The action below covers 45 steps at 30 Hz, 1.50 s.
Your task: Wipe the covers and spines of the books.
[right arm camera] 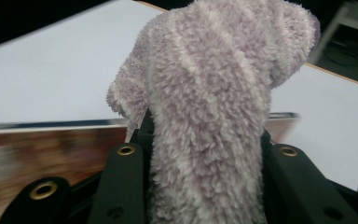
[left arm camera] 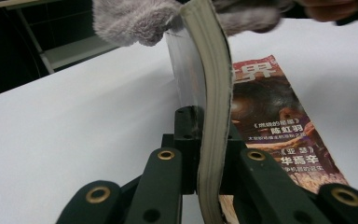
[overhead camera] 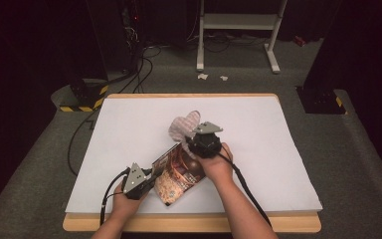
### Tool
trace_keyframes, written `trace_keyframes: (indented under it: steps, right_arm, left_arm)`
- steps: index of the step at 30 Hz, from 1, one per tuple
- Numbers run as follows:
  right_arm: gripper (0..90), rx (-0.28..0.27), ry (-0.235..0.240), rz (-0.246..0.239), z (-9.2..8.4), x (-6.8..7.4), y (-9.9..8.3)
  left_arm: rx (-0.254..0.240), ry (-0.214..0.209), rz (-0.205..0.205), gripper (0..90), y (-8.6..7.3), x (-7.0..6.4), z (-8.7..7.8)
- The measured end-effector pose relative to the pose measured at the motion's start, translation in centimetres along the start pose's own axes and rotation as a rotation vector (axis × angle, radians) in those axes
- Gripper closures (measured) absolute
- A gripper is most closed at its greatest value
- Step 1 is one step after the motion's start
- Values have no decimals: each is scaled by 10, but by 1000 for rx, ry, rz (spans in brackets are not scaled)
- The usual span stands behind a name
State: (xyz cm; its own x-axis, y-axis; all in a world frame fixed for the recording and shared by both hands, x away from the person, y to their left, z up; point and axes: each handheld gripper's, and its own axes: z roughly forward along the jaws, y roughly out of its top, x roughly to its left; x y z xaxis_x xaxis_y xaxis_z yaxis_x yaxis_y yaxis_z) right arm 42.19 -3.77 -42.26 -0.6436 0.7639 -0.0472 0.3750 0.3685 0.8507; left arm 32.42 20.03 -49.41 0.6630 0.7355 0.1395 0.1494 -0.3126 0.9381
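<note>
Fuzzy lilac sock [right arm camera: 209, 116] is pinched between the right gripper's [overhead camera: 205, 141] jaws, hanging over the far end of the magazine [overhead camera: 176, 174] near mid-table. Left gripper [overhead camera: 138, 180], by the table's [overhead camera: 278, 149] near edge, clamps the magazine's lifted pages [left arm camera: 212, 116], its cover lying flat on the white top. Left, right and far edges have wide bare margins.

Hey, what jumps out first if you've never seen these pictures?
A fuzzy lilac striped sock, clamped in the right gripper mid-table, over a magazine. The left gripper pinches that magazine's pages near the front edge of the white table, lifting them open.
</note>
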Motion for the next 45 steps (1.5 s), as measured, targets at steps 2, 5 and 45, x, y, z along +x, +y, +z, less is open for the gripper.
trace_keyframes:
  steps: [2,5,45]
  right_arm:
    - [626,-19,48,-27,-10,20,-1]
    - [626,-40,112,-76,-24,49,-1]
    - [628,76,-181,36,25,-41,-1]
  left_arm:
    - [0,-2,1,833,0,0,1]
    - [3,1,2,833,0,0,1]
    - [7,10,11,833,2,-2,1]
